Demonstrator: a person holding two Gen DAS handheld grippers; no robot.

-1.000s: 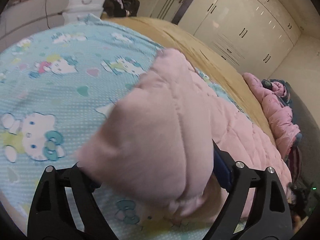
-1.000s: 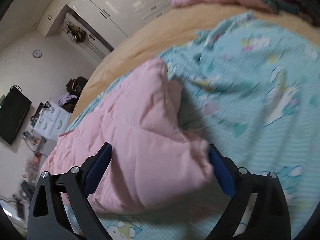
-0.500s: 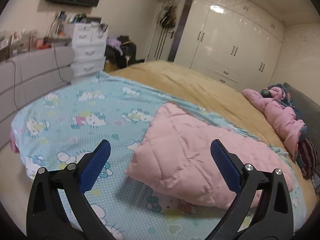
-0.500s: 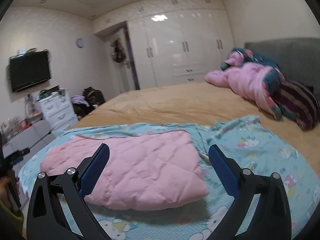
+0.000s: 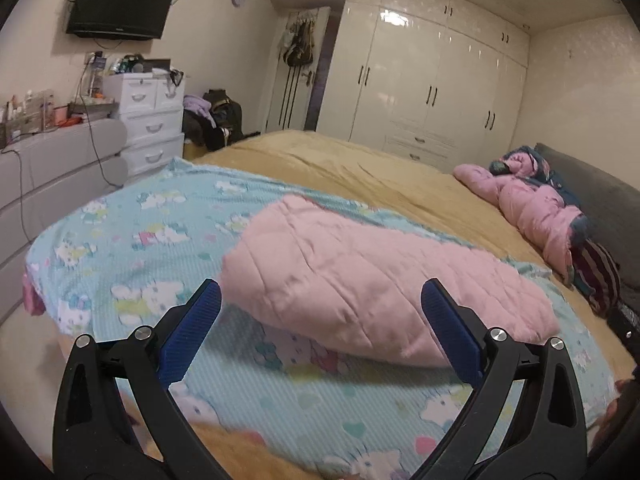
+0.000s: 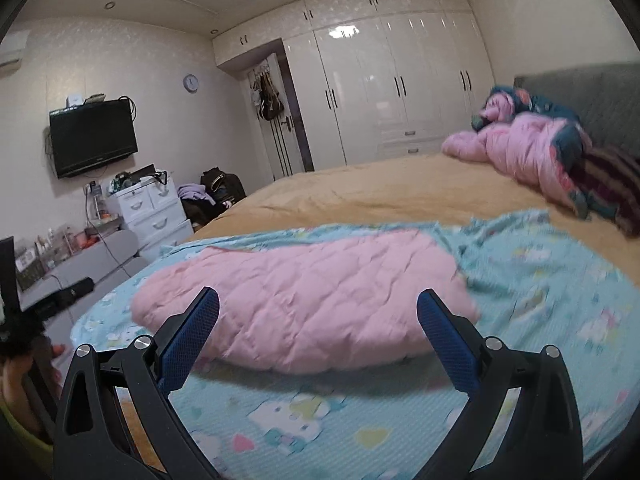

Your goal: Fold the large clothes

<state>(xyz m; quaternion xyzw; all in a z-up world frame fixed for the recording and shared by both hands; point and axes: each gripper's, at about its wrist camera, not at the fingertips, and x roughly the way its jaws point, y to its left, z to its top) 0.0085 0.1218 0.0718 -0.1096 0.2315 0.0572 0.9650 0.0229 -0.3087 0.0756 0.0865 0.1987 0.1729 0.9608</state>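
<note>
A folded pink quilted garment [image 5: 360,276] lies on a light blue cartoon-print sheet [image 5: 132,236] spread over the bed. It also shows in the right wrist view [image 6: 304,300], lying on the same sheet [image 6: 540,280]. My left gripper [image 5: 320,328] is open and empty, held back from the near edge of the garment. My right gripper [image 6: 318,328] is open and empty, likewise in front of the garment and not touching it.
The bed has a tan cover [image 5: 360,164]. A pile of pink and dark clothes [image 5: 540,208] lies by the grey headboard [image 6: 580,92]. White drawers [image 5: 148,120], a wall TV [image 5: 120,0] and white wardrobes [image 5: 420,80] stand around the room.
Both grippers held the pink garment's corners one second ago. They let go, opened wide and pulled back from the bed; the garment now lies folded flat.
</note>
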